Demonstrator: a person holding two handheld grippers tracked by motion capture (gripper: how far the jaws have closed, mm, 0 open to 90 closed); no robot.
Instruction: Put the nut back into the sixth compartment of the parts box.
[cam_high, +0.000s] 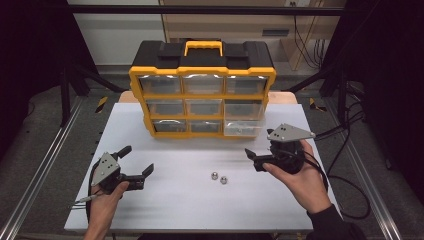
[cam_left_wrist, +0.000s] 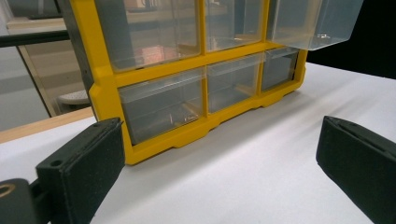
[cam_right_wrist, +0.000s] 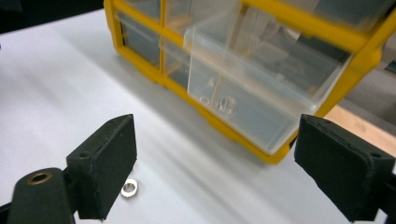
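Note:
A yellow and black drawer cabinet (cam_high: 202, 92) with clear drawers stands at the back of the white table (cam_high: 165, 205). Its lower right drawer (cam_high: 243, 128) is pulled out; in the right gripper view this drawer (cam_right_wrist: 243, 93) holds small metal pieces (cam_right_wrist: 227, 106). Two small metal nuts (cam_high: 214, 175) (cam_high: 223, 180) lie on the table in front. My right gripper (cam_high: 255, 158) hovers open just right of them, with one nut (cam_right_wrist: 129, 188) beside its left pad (cam_right_wrist: 105, 163). At the left front my left gripper (cam_high: 137, 160) stands open and empty, facing the cabinet (cam_left_wrist: 107, 88).
Metal rails run along both sides of the table, and cables (cam_high: 345, 185) trail off to the right of it. A wooden board (cam_left_wrist: 42, 126) shows past the table's back edge. White surface lies between the two grippers and the cabinet.

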